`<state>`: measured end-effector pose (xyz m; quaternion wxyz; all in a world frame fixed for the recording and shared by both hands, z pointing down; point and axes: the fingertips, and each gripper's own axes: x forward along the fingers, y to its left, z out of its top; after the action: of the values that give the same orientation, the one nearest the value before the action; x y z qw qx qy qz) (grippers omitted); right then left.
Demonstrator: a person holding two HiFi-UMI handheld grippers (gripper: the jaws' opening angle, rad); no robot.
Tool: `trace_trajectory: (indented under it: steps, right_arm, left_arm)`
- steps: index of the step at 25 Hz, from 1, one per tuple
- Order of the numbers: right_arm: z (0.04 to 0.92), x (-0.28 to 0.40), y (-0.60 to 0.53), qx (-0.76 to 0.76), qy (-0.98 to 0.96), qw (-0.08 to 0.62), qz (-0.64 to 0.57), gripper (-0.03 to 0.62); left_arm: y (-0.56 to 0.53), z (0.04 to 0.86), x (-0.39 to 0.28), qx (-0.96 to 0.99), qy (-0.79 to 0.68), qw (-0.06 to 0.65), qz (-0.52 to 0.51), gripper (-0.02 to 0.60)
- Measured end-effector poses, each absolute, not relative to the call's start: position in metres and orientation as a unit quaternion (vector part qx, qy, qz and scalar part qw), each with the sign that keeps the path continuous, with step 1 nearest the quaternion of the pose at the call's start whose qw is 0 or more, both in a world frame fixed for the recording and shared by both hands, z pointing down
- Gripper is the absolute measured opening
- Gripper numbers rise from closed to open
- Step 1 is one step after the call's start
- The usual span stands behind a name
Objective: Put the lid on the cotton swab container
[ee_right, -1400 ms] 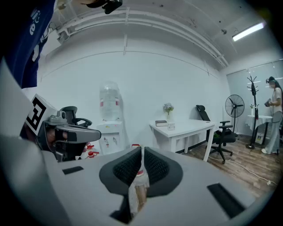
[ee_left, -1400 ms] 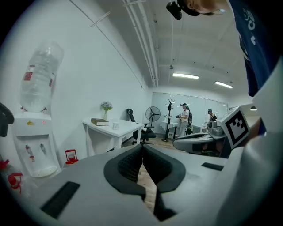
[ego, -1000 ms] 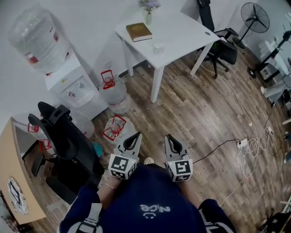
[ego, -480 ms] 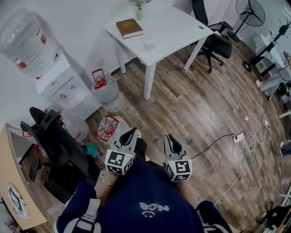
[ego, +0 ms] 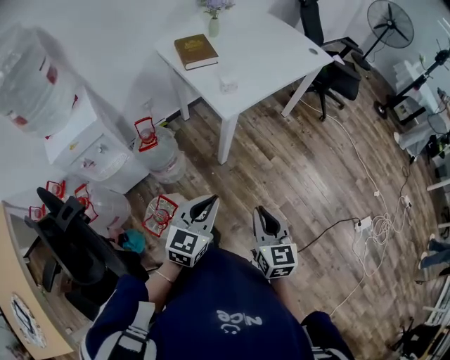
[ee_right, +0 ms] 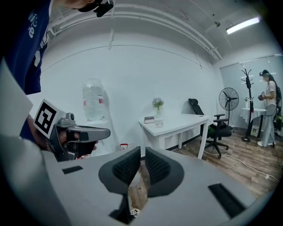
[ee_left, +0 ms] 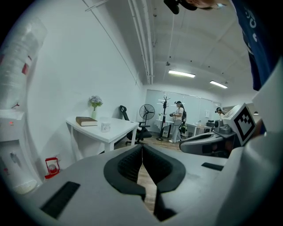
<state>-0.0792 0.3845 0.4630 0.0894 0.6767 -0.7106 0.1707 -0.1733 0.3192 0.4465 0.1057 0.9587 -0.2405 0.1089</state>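
Observation:
A small clear cotton swab container (ego: 227, 84) stands on the white table (ego: 274, 46) far ahead; it also shows as a small jar (ee_left: 105, 127) in the left gripper view and as a small jar (ee_right: 158, 123) in the right gripper view. I cannot make out a separate lid. My left gripper (ego: 209, 202) and right gripper (ego: 261, 211) are held close to the person's chest, far from the table. The left gripper (ee_left: 142, 148) is shut and empty. The right gripper (ee_right: 140, 152) has its pads almost together, with nothing between them.
A brown book (ego: 195, 50) and a vase of flowers (ego: 214, 24) share the table. A water dispenser (ego: 77, 140), water bottles (ego: 158, 151) and a black chair (ego: 70, 239) stand left. An office chair (ego: 337, 67), a fan (ego: 390, 17) and floor cables (ego: 362, 225) lie right. People (ee_left: 179, 119) stand far off.
The head view has shifted, so the dispenser and black chair sit further left and lower. Both grippers stay at the chest, still closed and empty.

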Motion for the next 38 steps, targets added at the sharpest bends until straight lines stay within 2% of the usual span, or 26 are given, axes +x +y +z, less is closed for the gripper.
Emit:
trace_trajectory:
  steps: [8, 14, 22, 38]
  right_arm:
    - [0.463, -0.043, 0.307, 0.701, -0.689, 0.072, 0.17, 0.058]
    - [0.455, -0.027, 0.252, 0.706, -0.69, 0.055, 0.151, 0.057]
    - [0.453, 0.002, 0.194, 0.688, -0.709, 0.051, 0.146, 0.057]
    - [0.456, 0.094, 0.025, 0.568, -0.808, 0.079, 0.133, 0.052]
  left_arm:
    - [0.24, 0.437, -0.132, 0.969, -0.204, 0.088, 0.107, 0.02]
    - [0.191, 0.439, -0.128, 0.97, -0.199, 0.072, 0.115, 0.02]
    - [0.145, 0.452, -0.113, 0.961, -0.224, 0.094, 0.129, 0.02]
    - [0.008, 0.451, -0.03, 0.915, -0.361, 0.141, 0.109, 0.02]
